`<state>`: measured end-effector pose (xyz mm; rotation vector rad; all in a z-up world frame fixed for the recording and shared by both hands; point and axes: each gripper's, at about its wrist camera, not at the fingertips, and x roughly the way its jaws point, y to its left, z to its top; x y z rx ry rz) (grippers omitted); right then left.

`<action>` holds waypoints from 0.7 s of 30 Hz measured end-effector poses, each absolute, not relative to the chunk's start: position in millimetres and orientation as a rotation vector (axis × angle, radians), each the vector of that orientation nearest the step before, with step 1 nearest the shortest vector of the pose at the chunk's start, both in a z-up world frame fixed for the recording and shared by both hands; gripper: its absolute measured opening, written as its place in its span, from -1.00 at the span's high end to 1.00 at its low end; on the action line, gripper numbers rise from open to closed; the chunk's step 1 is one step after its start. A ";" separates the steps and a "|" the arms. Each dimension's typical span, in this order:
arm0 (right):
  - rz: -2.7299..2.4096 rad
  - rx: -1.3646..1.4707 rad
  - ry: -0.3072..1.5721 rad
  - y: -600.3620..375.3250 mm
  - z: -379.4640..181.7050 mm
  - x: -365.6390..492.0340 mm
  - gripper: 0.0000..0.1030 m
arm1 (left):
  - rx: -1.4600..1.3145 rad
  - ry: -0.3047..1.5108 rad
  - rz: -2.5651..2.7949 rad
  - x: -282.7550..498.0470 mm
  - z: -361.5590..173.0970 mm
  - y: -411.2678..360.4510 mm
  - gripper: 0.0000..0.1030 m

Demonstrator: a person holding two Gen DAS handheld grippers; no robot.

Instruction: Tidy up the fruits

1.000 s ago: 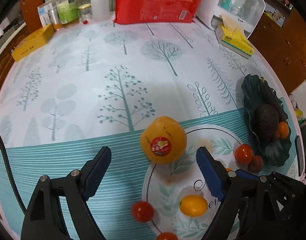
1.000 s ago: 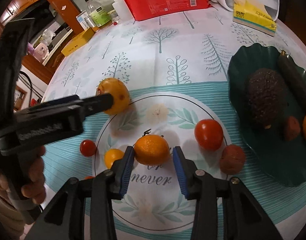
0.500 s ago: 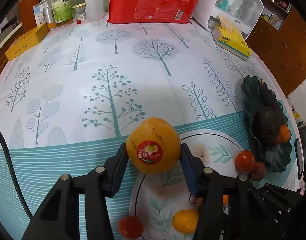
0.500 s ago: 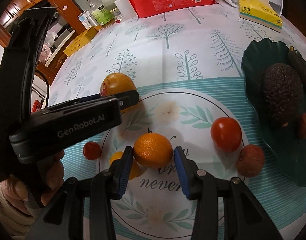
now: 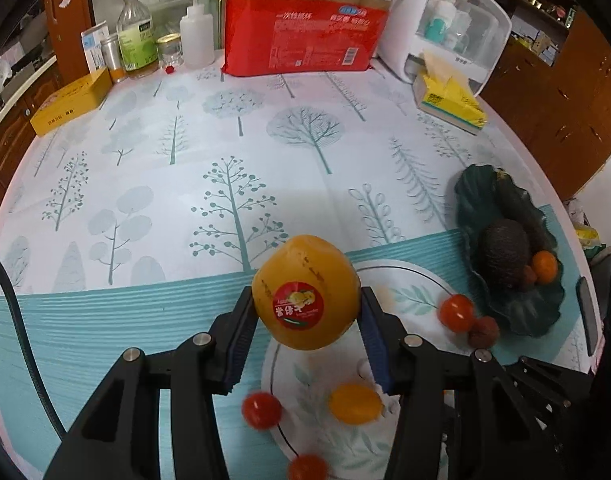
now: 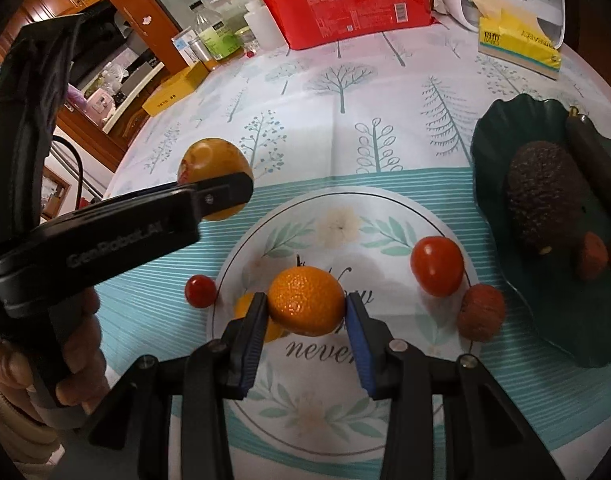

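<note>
My left gripper [image 5: 306, 304] is shut on a large yellow-orange fruit with a red sticker [image 5: 305, 292] and holds it above the tablecloth. The right wrist view shows the same fruit [image 6: 209, 160] from the side. My right gripper [image 6: 305, 312] is shut on a mandarin [image 6: 305, 298] over the printed round placemat [image 6: 345, 420]. On the mat lie a tomato [image 6: 437, 266], a lychee [image 6: 481, 312] and a small yellow fruit [image 5: 355, 404]. A cherry tomato [image 6: 200, 290] sits just off it. The dark green leaf plate [image 6: 565, 332] at the right holds an avocado [image 6: 545, 196] and small fruits.
At the table's far edge stand a red pack of paper cups [image 5: 305, 40], bottles [image 5: 135, 40], a white appliance [image 5: 445, 20], a yellow tissue box [image 5: 449, 104] and a yellow carton [image 5: 69, 106]. A person's hand [image 6: 77, 360] grips the left tool.
The left gripper's jaws closed on the large stickered fruit and raised it off the cloth. The right gripper stayed around the mandarin, its pads drawing in a little.
</note>
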<state>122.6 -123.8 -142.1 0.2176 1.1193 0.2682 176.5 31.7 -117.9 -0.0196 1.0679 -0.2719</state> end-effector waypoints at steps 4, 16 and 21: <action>0.273 0.215 1.105 -131.9 -132.1 111.4 0.23 | 0.024 1.070 -0.280 157.5 -103.0 19.9 0.06; 0.213 0.198 1.016 -207.5 -67.8 78.8 0.23 | 0.125 1.041 -0.359 121.3 -53.3 -58.9 0.06; 0.166 0.140 0.944 -250.5 -25.5 84.8 0.23 | 0.162 0.975 -0.392 133.0 -14.7 -100.7 0.06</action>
